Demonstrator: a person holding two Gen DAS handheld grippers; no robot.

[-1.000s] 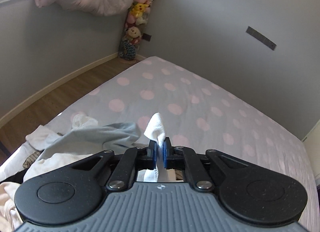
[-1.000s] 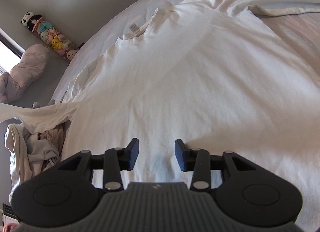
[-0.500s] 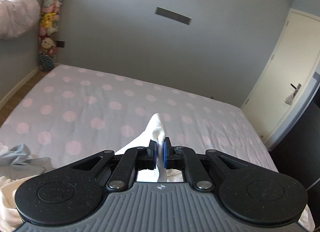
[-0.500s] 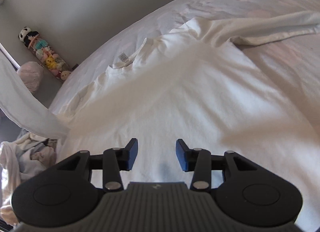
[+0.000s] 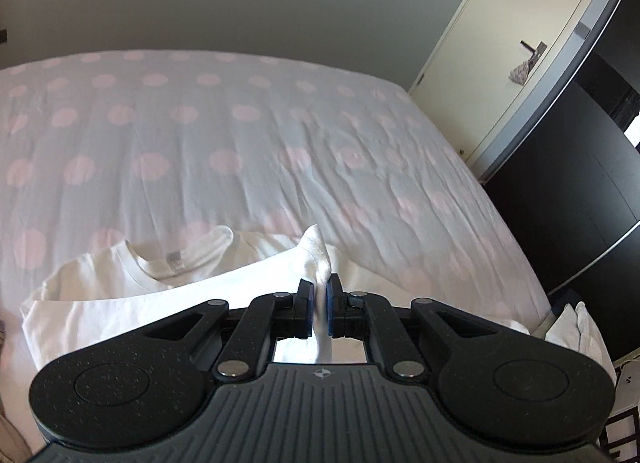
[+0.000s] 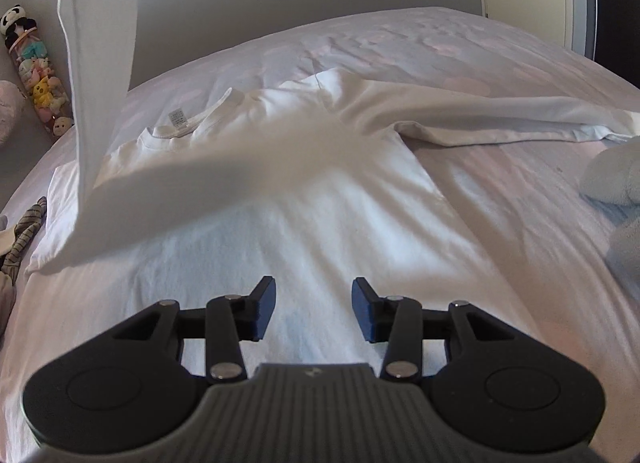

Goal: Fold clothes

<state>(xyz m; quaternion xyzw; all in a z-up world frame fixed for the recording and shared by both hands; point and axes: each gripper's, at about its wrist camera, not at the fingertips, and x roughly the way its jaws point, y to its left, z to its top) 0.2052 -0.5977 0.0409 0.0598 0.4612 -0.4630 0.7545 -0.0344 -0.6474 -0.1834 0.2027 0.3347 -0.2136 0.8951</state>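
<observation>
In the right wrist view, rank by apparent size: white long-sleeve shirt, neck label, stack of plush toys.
1. white long-sleeve shirt
2. stack of plush toys, though farther away, so apparent size only
3. neck label

We read no text anywhere; the small label inside the collar of the white shirt carries print too fine to make out.

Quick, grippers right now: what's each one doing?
Left gripper: shut on the sleeve of the white shirt.
Right gripper: open, nothing between the pads, over the shirt.
</observation>
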